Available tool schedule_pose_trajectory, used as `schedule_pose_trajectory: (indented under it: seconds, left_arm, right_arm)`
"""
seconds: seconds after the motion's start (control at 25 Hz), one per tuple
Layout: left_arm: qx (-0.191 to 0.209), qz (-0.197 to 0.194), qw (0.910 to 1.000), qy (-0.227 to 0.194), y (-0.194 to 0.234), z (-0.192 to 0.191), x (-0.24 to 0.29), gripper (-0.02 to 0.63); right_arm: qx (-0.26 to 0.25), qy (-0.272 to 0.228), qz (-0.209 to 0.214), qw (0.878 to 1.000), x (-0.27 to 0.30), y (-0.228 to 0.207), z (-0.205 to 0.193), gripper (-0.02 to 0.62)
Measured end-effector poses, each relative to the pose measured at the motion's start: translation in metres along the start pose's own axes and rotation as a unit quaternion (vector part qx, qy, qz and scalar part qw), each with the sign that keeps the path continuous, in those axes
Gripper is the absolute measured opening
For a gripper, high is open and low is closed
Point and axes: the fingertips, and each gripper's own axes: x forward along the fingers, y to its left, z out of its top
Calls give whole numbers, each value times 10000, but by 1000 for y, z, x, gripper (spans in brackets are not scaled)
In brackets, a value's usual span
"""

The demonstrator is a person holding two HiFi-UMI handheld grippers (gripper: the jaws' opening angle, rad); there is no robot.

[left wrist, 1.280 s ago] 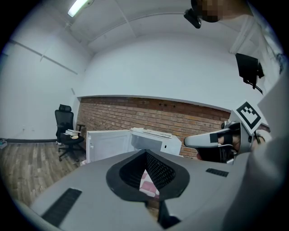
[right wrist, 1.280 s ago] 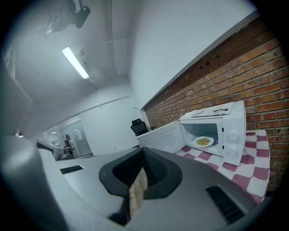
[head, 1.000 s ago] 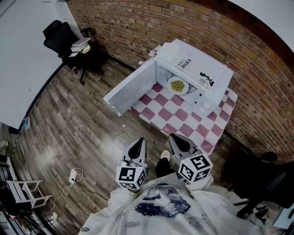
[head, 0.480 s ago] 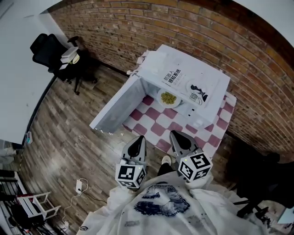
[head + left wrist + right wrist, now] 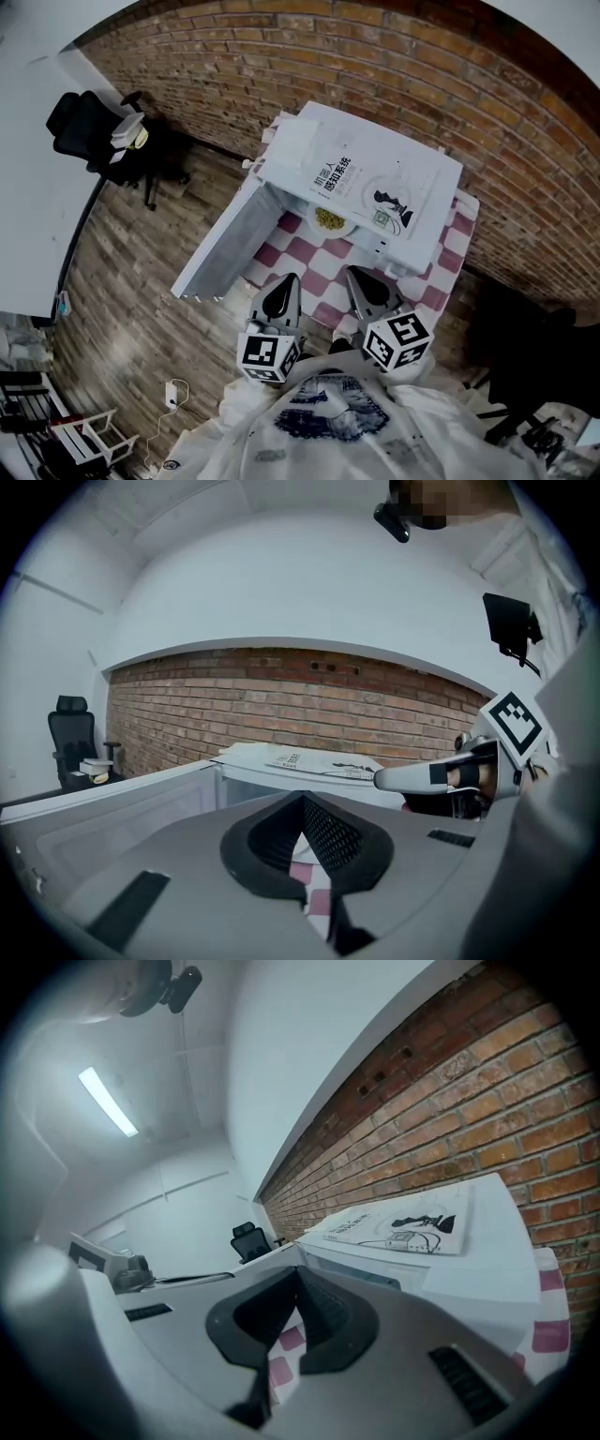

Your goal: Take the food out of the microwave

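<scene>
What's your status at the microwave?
Left gripper and right gripper shut, empty, short of the microwave. Door open, plate of food inside. Nothing blocking the opening.

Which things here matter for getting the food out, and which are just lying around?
For the job: microwave, its open door, plate of food inside, left hand-held gripper, right hand-held gripper.
Just lying about: leaflet on the microwave, office chair, power strip.

A plate of food point(image 5: 329, 220) sits inside the open microwave point(image 5: 302, 150) on a checked cloth point(image 5: 314, 255).
</scene>
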Motion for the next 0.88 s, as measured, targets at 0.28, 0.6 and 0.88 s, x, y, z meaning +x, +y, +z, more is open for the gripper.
schedule_pose_trajectory:
  seconds: [0.28, 0.6, 0.88]
  left_arm:
    - [-18, -228, 9997, 120, -3, -3, 21, 8]
    - [10, -657, 9976, 199, 4, -3, 44, 8]
    - [60, -1011, 9947, 188, 26, 5, 63, 8]
  right_arm:
    - [105, 30, -197, 9997, 0, -14, -3, 14]
    - [162, -10, -539, 9984, 10, -19, -2, 14]
    - [164, -101, -946, 9953, 29, -20, 4, 14]
